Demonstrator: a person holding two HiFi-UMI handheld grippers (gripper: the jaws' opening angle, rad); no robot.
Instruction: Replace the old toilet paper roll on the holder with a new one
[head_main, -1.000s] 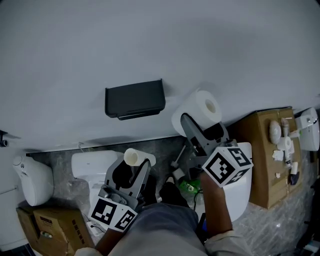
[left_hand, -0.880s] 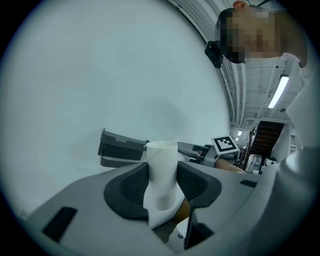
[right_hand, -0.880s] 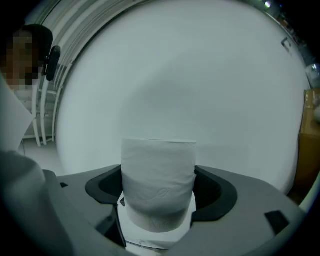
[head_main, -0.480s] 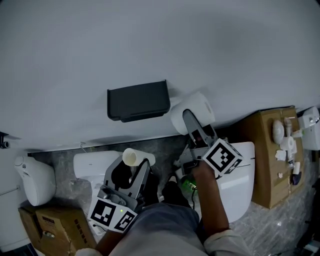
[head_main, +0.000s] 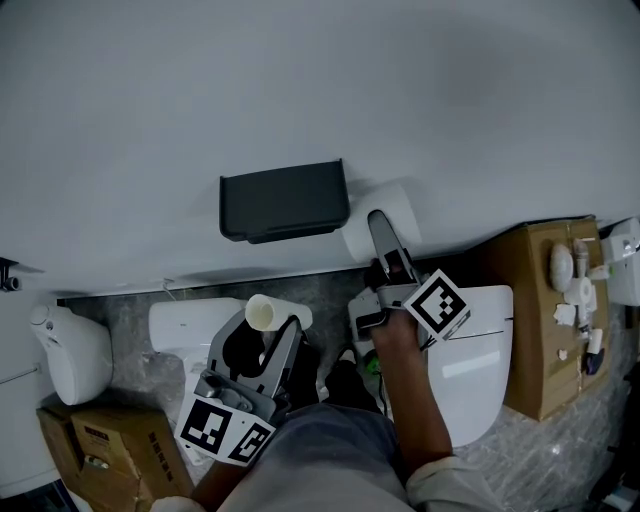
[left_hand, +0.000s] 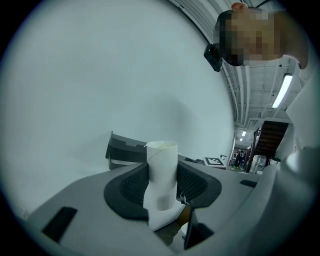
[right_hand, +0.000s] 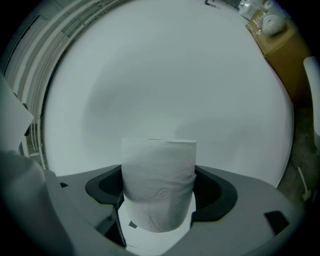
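Right gripper (head_main: 384, 238): I find it clamped on the new roll (head_main: 392, 212), just right of the holder (head_main: 285, 200), roll axis crosswise to the jaws | left gripper (head_main: 262, 338): clamped on the old core (head_main: 268, 313), below holder, farther off | right hand nearer.

Grey stone floor (head_main: 120, 340): toilet (head_main: 475, 370), cardboard box (head_main: 540, 320) right; second box (head_main: 95, 450) left.

The head view looks steeply down on the wall (head_main: 300, 80) and the holder (head_main: 285, 200). Both gripper views ride close behind their jaws, facing that wall. The left one shares the holder, at 8 o'clock.
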